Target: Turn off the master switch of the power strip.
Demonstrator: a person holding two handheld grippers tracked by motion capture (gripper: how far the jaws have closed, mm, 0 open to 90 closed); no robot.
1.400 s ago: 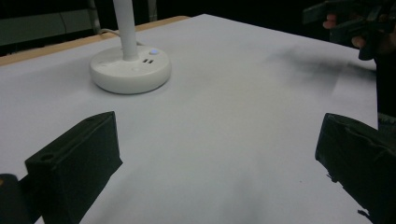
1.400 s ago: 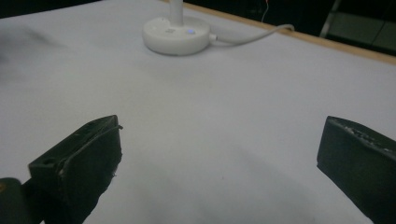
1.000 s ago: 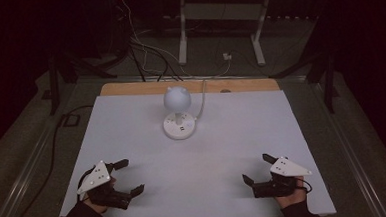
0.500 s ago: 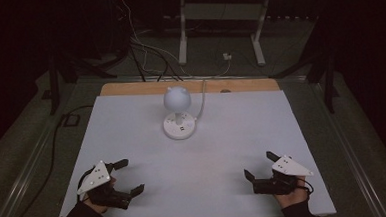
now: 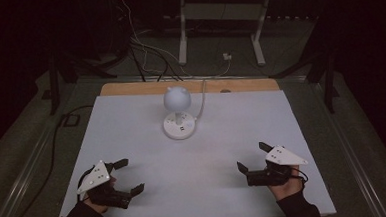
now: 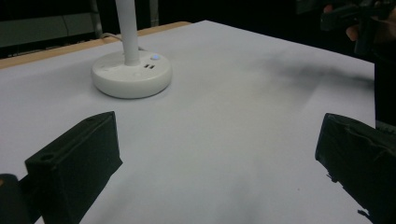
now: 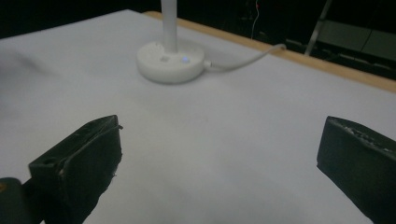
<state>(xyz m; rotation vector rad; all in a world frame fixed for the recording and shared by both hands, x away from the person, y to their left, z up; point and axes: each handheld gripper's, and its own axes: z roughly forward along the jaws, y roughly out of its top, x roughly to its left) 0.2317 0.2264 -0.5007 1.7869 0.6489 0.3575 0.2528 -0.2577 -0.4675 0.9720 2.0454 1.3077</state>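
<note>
1. At the near left of the white table [image 5: 131, 121]: left gripper [image 5: 126, 177], held in a hand [image 5: 97, 202] that comes in from the bottom edge, grey three-cornered plate on top, fingers [image 6: 74, 165] spread wide with nothing between them, just above the bare surface.
2. Toward the far middle of the table: small white lamp [image 5: 177, 102], round head on a short stem, disc base [image 6: 131, 74] flat on the surface, a small blue light lit on the base, white cable [image 7: 243, 55] leading off toward the wooden far edge [image 5: 130, 88].
3. At the near right: right gripper [image 5: 253, 158], gripped by the other hand [image 5: 285, 186], fingers [image 7: 79, 161] likewise wide apart and empty, aimed inward across the table, well apart from the lamp.
4. Beyond the table: dark floor, loose cables [image 5: 142, 46], a pale metal stand [image 5: 221, 12].
</note>
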